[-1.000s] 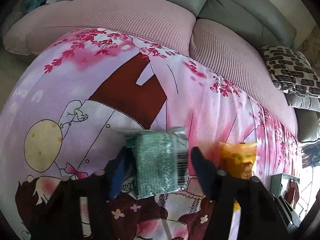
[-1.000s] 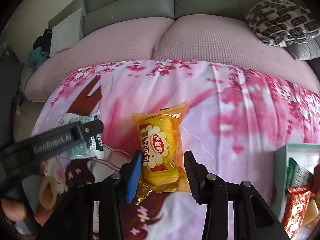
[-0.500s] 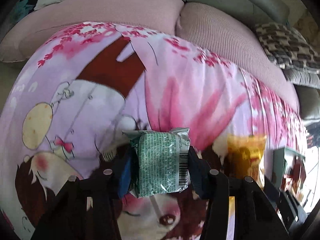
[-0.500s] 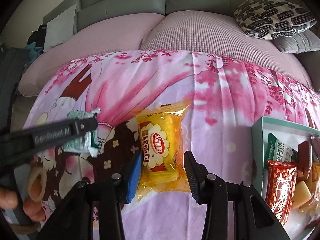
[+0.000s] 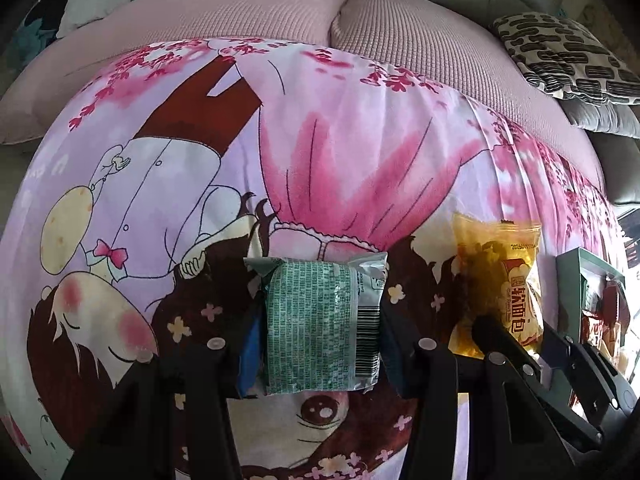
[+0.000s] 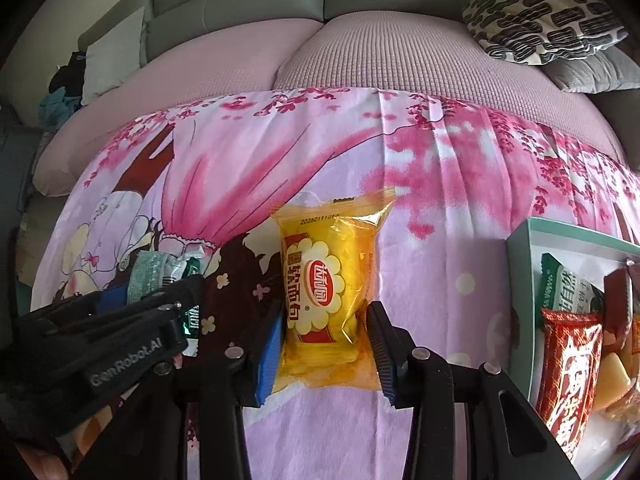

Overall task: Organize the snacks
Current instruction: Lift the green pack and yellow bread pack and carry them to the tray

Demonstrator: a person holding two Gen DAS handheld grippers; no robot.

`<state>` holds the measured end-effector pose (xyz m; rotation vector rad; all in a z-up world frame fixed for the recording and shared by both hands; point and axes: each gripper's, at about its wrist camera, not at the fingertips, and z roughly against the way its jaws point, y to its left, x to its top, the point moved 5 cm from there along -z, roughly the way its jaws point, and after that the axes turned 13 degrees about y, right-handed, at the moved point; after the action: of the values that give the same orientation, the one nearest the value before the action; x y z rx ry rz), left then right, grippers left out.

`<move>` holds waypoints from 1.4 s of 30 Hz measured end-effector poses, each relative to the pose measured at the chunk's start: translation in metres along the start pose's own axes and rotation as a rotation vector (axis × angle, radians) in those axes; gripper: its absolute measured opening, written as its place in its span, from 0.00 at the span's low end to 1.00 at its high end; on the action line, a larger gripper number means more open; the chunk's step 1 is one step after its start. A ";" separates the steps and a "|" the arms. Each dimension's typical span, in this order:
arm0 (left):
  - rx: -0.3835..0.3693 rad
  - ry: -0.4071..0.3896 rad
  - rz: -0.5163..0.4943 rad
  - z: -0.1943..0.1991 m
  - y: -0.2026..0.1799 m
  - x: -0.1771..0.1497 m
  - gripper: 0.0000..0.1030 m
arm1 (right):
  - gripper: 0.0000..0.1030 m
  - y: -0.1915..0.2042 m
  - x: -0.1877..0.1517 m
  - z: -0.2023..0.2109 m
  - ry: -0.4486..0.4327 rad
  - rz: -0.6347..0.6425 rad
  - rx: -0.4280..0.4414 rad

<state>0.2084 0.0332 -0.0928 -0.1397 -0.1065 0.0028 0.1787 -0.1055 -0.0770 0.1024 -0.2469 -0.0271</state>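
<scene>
Already several snacks lie in the tray (image 6: 520,240) at three o'clock. Two remain outside: the left tongs (image 5: 318,344) are clamped on a green packet (image 5: 316,320), the right tongs (image 6: 326,344) on a yellow bread packet (image 6: 328,292), both above the bedsheet (image 6: 440,208).

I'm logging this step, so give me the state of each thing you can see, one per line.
left gripper: shut on green snack packet.
green snack packet: held, barcode side showing.
right gripper: shut on yellow bread packet.
yellow bread packet: held, sealed, label up.
teal box: open, holding several snacks.
red snack packet: lying in the box.
</scene>
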 end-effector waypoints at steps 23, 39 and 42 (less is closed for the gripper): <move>-0.109 -0.103 -0.081 0.059 -0.053 -0.041 0.49 | 0.39 -0.038 -0.063 0.074 -0.123 -0.110 0.050; -0.111 -0.168 -0.203 0.086 -0.111 -0.082 0.49 | 0.39 -0.103 -0.105 0.110 -0.198 -0.258 0.045; -0.112 -0.181 -0.228 0.088 -0.125 -0.086 0.49 | 0.39 -0.123 -0.110 0.118 -0.220 -0.302 0.048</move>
<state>0.1125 -0.0796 0.0022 -0.2385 -0.3036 -0.2188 0.0416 -0.2352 -0.0023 0.1844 -0.4507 -0.3347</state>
